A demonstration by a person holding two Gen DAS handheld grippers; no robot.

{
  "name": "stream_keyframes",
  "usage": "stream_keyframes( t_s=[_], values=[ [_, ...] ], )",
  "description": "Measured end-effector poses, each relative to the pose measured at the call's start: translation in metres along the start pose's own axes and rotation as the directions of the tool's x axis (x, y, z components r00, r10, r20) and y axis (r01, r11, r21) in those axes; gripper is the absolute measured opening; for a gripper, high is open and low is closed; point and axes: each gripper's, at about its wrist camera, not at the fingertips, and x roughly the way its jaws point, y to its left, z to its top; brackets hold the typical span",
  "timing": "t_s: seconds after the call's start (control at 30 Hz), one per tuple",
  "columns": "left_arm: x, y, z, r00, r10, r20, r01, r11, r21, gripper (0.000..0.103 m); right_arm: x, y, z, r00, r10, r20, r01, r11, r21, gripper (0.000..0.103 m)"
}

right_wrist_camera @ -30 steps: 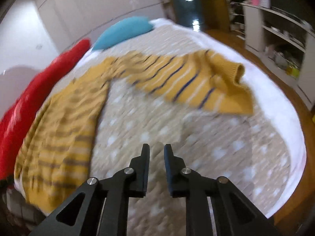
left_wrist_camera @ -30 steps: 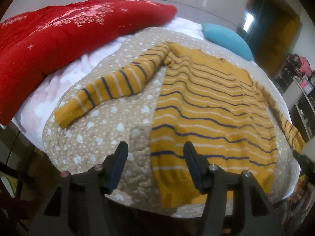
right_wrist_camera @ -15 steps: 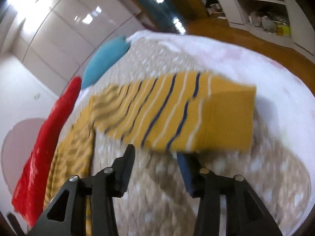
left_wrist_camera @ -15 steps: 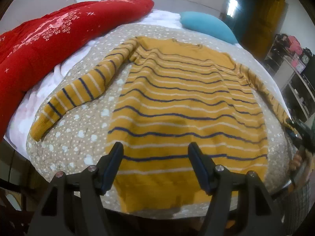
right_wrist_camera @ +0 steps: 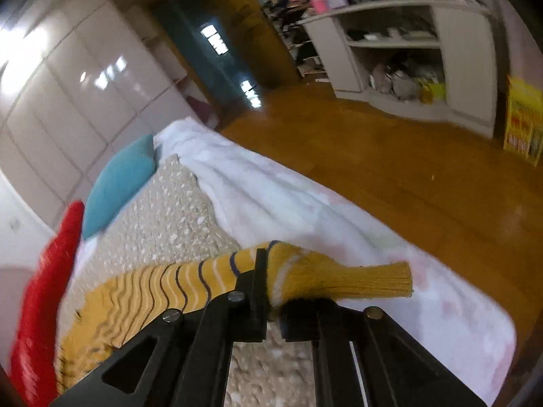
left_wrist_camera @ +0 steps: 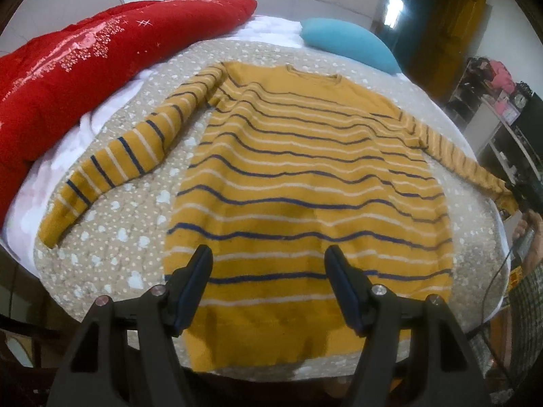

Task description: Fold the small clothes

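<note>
Right wrist view: right gripper [right_wrist_camera: 273, 300] clamps the striped sweater's [left_wrist_camera: 305, 183] right sleeve cuff [right_wrist_camera: 342, 281]. Left gripper [left_wrist_camera: 268, 285] hovers open above the near hem. Sweater lies flat on the quilt [left_wrist_camera: 112, 230]. Advise carrying the cuff straight across the chest, avoiding bunching.

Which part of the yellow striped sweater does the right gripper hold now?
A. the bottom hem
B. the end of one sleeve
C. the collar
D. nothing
B: the right gripper is shut on the sleeve near its cuff, which sticks out beyond the jaws.
</note>
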Motion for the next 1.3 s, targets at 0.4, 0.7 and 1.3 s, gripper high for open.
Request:
stream_keyframes(
  t_s=[0.4,0.7,1.3],
  values=[
    [-0.033,0.068,-0.011,0.990,0.009,0.144,0.009,0.992,-0.122,0.073,0.005,0.232,-0.045,0.989,0.110,-0.103,-0.142,0.910,-0.389,0.005],
    [-0.039,0.147,-0.035,0.983,0.040,0.179,0.002,0.974,-0.228,0.073,0.027,0.459,-0.191,0.933,0.203,-0.297,-0.353,0.676,-0.647,0.005],
    [-0.034,0.211,-0.066,0.986,0.071,0.152,-0.004,0.915,-0.403,0.073,-0.015,0.552,-0.380,0.896,0.219,-0.385,-0.418,0.127,-0.900,0.049]
  ],
)
